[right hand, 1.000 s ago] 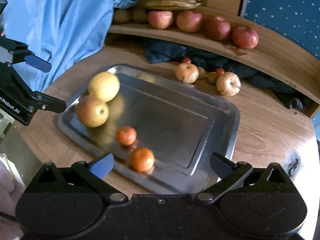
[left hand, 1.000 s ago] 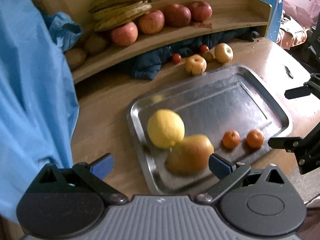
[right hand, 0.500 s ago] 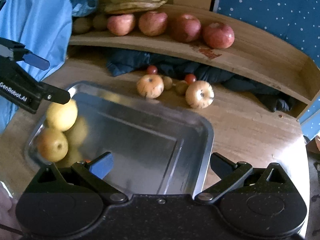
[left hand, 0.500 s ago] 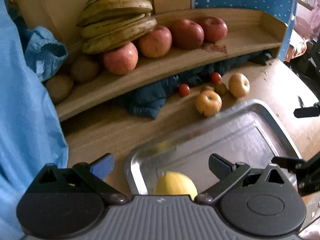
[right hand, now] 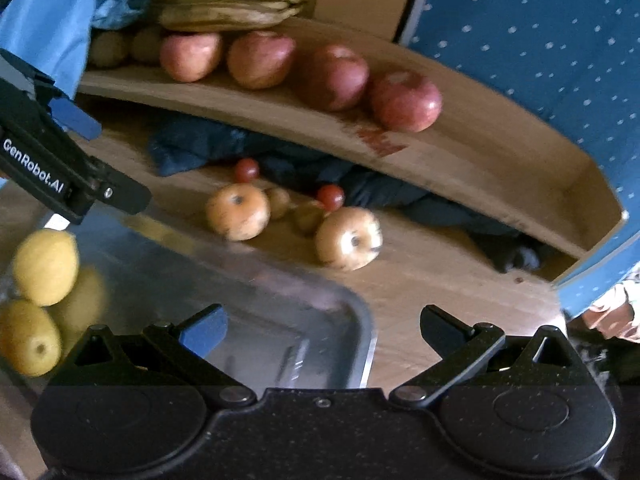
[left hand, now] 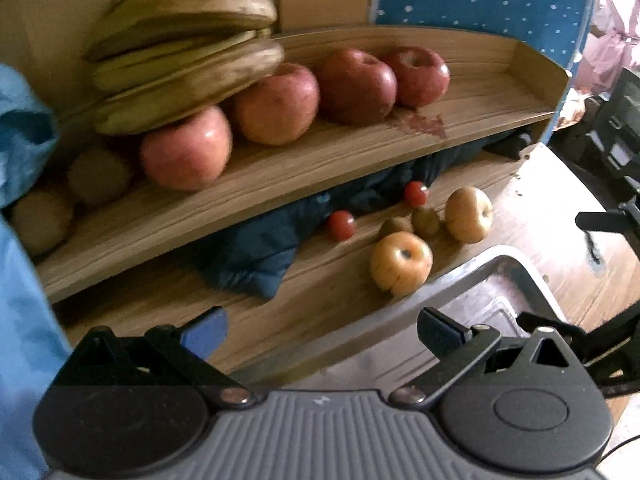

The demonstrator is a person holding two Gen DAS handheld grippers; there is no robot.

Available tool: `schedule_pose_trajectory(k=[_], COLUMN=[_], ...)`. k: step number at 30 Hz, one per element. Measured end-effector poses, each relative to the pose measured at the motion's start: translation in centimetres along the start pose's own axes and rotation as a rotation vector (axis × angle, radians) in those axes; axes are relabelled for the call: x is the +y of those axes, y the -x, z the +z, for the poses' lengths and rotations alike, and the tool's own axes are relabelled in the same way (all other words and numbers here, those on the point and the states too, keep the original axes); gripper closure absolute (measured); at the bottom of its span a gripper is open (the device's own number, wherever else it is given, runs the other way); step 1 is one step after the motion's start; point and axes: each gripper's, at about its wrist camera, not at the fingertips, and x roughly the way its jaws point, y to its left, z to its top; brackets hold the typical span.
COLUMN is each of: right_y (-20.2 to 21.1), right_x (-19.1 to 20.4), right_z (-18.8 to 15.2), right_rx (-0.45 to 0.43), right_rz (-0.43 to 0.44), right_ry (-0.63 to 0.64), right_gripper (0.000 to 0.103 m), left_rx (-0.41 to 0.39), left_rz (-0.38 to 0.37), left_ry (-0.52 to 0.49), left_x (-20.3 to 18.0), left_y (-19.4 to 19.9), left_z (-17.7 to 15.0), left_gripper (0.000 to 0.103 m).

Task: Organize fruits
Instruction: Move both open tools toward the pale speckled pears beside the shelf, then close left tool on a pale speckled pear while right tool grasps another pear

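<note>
fruits everywhere on this wooden table (left hand: 328,304) — we see two pale yellow apples lying loose on the wood, one (left hand: 401,263) just beside the far rim of the metal tray (left hand: 516,268), the other (left hand: 468,213) a little further back. between and behind them sit two small brownish-green fruits (left hand: 425,221) and two cherry tomatoes (left hand: 341,225), right up against a dark blue cloth (left hand: 256,252) stuffed under the curved wooden shelf (left hand: 280,176).

up on that shelf we have four red apples (left hand: 276,103) in a row, a bunch of browning bananas (left hand: 188,44) resting on top at the left end, and a couple of kiwis (left hand: 98,176) tucked beside a light blue cloth (left hand: 24,320).

our left gripper (left hand: 320,332) hangs over the tray's far edge, fingers spread wide, nothing between them. our right gripper (right hand: 322,330) is spread just the same and empty, hovering over the tray's far right corner (right hand: 360,320).

from the right wrist view we pick out a lemon (right hand: 46,266) and a yellow pear-like fruit (right hand: 29,342) touching each other in the tray's left end — both mirrored in the shiny metal. the picture is a bit blurred.
</note>
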Motion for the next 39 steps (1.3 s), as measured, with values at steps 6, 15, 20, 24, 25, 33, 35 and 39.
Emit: schedule_pose_trajectory(k=[6, 15, 20, 24, 25, 33, 35, 39], right_y=[-1.0, -3.2, -4.8, -5.9, -6.2, -7.6, -7.9, -8.3], right_x=[-1.9, -4.7, -5.0, -5.0, -5.1, -5.1, -5.0, -4.9], right_z=[0.5, 2.1, 3.0, 3.6, 3.7, 4.2, 4.3, 4.4], right_rx=[0.004, 0.036, 0.055, 0.070, 0.073, 0.091, 0.094, 0.094], right_rz=[-0.053, 0.022, 0.070, 0.111, 0.118, 0.170, 0.180, 0.198], right_ry=[-0.063, -0.167, -0.152, -0.155, -0.159, -0.185, -0.183, -0.179], right_gripper=[0.001, 0.001, 0.001, 0.002, 0.002, 0.012, 0.013, 0.017], left_rx=[-0.008, -0.008, -0.003, 0.001, 0.001, -0.001, -0.005, -0.007], left_rz=[-0.042, -0.042, -0.045, -0.047, -0.047, -0.063, -0.071, -0.089], left_ry=[-0.061, -0.095, -0.072, -0.060, -0.058, -0.052, -0.044, -0.027], left_x=[-1.0, -2.3, -2.6, -2.9, -3.0, -3.2, -3.0, -2.8], left_y=[-1.7, -3.2, -3.7, -4.1, -4.1, -4.4, -4.4, -4.5], left_z=[0.7, 1.2, 1.4, 1.5, 1.5, 1.3, 1.3, 1.4], left_gripper=[0.000, 0.000, 0.000, 0.000, 0.000, 0.001, 0.004, 0.010])
